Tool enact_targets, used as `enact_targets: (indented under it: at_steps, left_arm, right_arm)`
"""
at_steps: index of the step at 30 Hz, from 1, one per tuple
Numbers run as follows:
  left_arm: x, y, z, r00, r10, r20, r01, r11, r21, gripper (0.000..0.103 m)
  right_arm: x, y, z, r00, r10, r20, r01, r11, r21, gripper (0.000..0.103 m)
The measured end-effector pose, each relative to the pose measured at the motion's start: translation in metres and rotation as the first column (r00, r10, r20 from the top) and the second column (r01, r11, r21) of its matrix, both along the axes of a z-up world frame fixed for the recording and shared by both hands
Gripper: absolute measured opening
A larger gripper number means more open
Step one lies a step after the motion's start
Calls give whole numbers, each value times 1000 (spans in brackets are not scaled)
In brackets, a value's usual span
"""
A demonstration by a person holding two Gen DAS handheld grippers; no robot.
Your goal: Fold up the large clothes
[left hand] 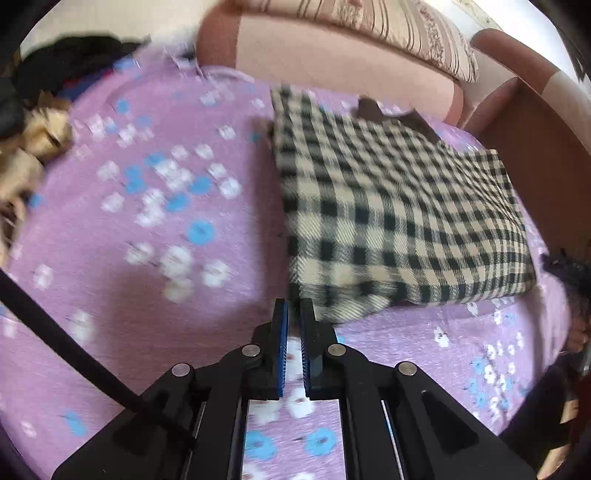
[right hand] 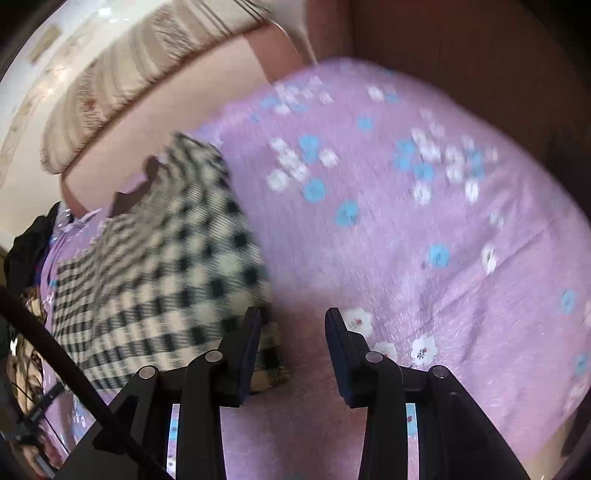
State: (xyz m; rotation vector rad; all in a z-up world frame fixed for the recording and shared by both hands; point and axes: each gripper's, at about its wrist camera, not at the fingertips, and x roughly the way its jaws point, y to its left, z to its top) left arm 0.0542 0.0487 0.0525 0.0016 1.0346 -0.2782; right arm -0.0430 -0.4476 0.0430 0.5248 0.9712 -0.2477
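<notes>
A black-and-cream checked garment (left hand: 399,218) lies folded in a thick rectangle on the purple flowered bedspread (left hand: 147,229), with a dark collar at its far edge. My left gripper (left hand: 294,314) sits just short of the garment's near left corner, its jaws almost closed with a thin gap and nothing between them. In the right wrist view the garment (right hand: 159,269) lies to the left on the bedspread (right hand: 406,221). My right gripper (right hand: 293,321) is open and empty, its left finger (right hand: 251,332) over the garment's near corner. Both views are blurred by motion.
A pink sofa back (left hand: 332,55) with a striped cushion (left hand: 406,29) runs behind the bedspread. Dark clothes (left hand: 70,66) and a tan furry item (left hand: 33,147) lie at the far left. A brown armrest (left hand: 535,147) stands to the right.
</notes>
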Motion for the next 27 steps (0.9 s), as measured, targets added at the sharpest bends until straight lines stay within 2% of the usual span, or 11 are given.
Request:
enact_targets:
  at_steps: [1,3,4,6,7,8,13,18,23,25,27]
  left_arm:
    - [-4,3,9,999,11,36,-11,1000,11,6]
    - [-6,8,25,995,34,93,-32,999,-26,7]
    - [-6,9,34,992,45,118,-35,996,-82,12]
    - [-3,5,42,988,53,148,-29,987,-160,31]
    - [-1,-1,43,986,53,158,-26,985,-172,41]
    - [2,-7,43,986,49,160,-21,985,-172,43]
    - [31,-52,7,996,-8,86,15,996,-87,43]
    - [53,-56,-31,999,26,-32,-27,999,-18,39]
    - [58,-51,-36,998,28,-59,-27,1000,16,31]
    - [58,-50,-36,997,34,-63,-33,999,17,30]
    - [58,-49,-36,998,37,-57,-37,999,12,30]
  right_arm:
    - [0,8,12,999,18,36,-17,1000,-21,40]
    - [4,21,25,995,43,91,-37,997,-60,47]
    - [11,34,33,989,71,133,-59,994,-90,53]
    - [28,54,39,973,140,185,-122,987,-105,57]
    - [43,65,39,969,163,186,-145,984,-106,57]
    - [62,78,37,966,191,176,-174,979,-105,57]
    - [133,105,5,965,233,123,-233,972,-15,57]
    - [183,86,-19,978,199,64,-194,978,-75,53]
    - [201,39,-28,998,21,-56,-33,973,-228,53]
    - [193,31,-19,999,3,-34,-10,976,-216,53]
    - [172,32,0,998,27,58,-19,990,-141,53]
